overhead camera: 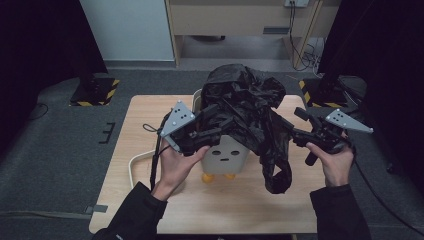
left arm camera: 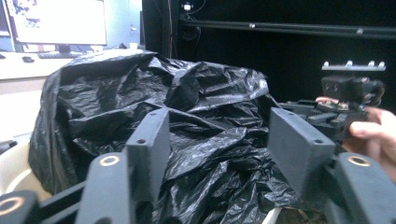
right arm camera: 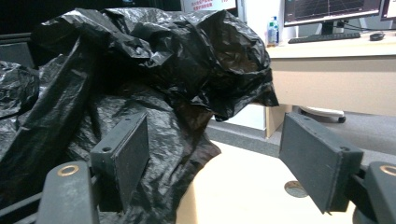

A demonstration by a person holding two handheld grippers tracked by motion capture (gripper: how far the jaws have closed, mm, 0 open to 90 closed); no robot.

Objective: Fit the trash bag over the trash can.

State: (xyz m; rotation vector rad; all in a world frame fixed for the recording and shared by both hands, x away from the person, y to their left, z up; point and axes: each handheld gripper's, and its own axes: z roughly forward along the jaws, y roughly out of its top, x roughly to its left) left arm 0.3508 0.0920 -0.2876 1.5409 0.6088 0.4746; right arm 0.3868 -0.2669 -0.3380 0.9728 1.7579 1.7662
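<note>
A crumpled black plastic bag [overhead camera: 245,100] lies heaped over a white bin [overhead camera: 227,155] with a small face on its front, in the middle of the wooden table [overhead camera: 145,150]. One flap of the bag hangs down the bin's right side. My left gripper [overhead camera: 212,127] is at the bag's left flank. In the left gripper view its jaws [left arm camera: 217,126] stand apart, with the bag [left arm camera: 140,84] between and beyond them, unpinched. My right gripper [overhead camera: 300,125] is at the hanging flap, open [right arm camera: 215,135]. There the bag [right arm camera: 177,51] lies beside its left jaw.
The bin stands on yellow feet [overhead camera: 209,177]. A white cable loop [overhead camera: 132,167] lies on the table to the left of my left hand. Floor stands with hazard stripes [overhead camera: 92,92] flank the table's far corners. A desk with a monitor [right arm camera: 327,14] is beyond.
</note>
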